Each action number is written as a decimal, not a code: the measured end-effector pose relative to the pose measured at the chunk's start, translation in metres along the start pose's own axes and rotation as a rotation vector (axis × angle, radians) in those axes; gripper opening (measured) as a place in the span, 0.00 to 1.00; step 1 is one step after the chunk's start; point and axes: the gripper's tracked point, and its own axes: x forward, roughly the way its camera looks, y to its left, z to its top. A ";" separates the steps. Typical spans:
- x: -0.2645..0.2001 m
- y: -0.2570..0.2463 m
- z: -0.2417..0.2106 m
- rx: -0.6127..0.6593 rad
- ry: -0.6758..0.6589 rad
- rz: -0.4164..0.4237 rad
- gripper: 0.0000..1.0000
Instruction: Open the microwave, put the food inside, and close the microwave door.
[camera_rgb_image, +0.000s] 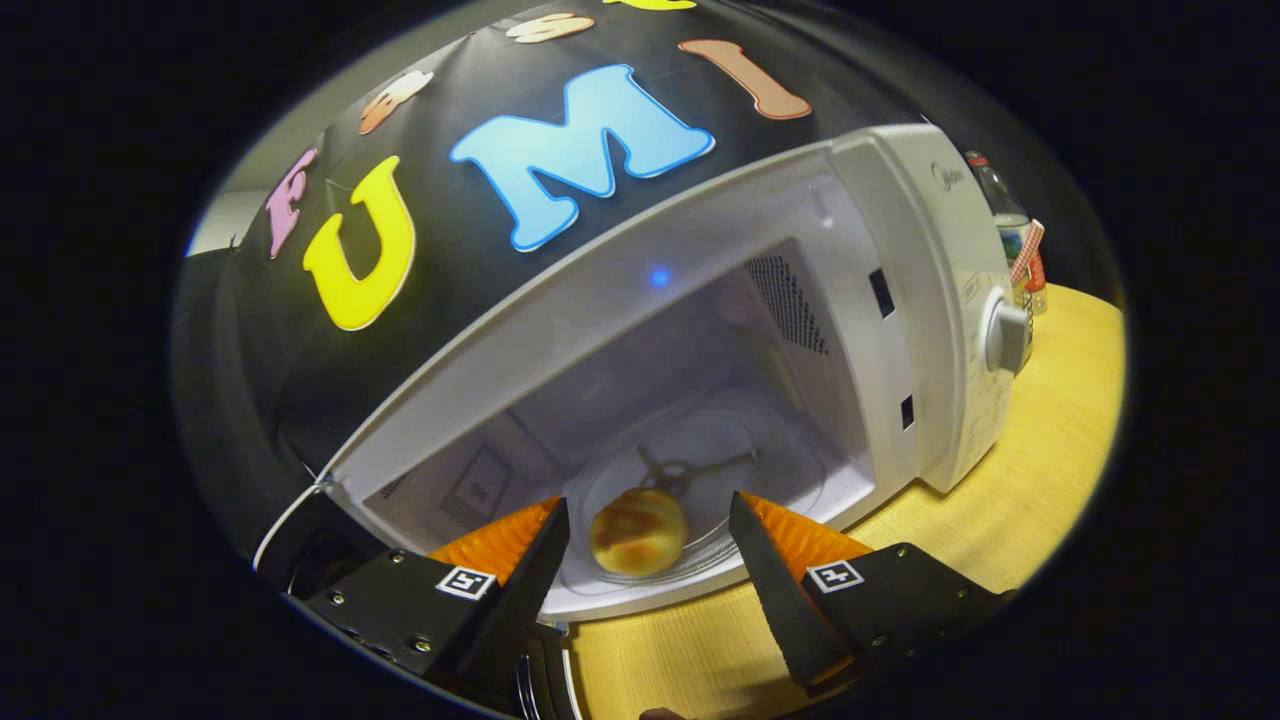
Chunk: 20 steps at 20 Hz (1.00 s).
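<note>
A white microwave (930, 300) stands on the wooden table with its door swung open to the left. Inside, a round golden bread roll (638, 530) rests on the near part of the glass turntable (760, 470). My gripper (648, 525) is open at the mouth of the cavity. Its fingers (545, 555) flank the roll with a gap on each side, touching nothing. The open door (320, 560) shows only as a dark edge behind the left finger.
The microwave's control panel with a round knob (1005, 335) faces right. A clear bottle (1010, 230) with a checked label stands behind the microwave. Light wooden table (1040, 470) stretches in front and to the right. A dark round rim (545, 685) peeks between the fingers' bases.
</note>
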 end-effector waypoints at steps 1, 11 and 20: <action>-0.014 0.005 0.004 -0.026 -0.002 0.019 0.97; -0.173 0.048 0.041 -0.267 -0.099 0.152 0.97; -0.289 0.104 0.004 -0.429 -0.100 0.296 0.97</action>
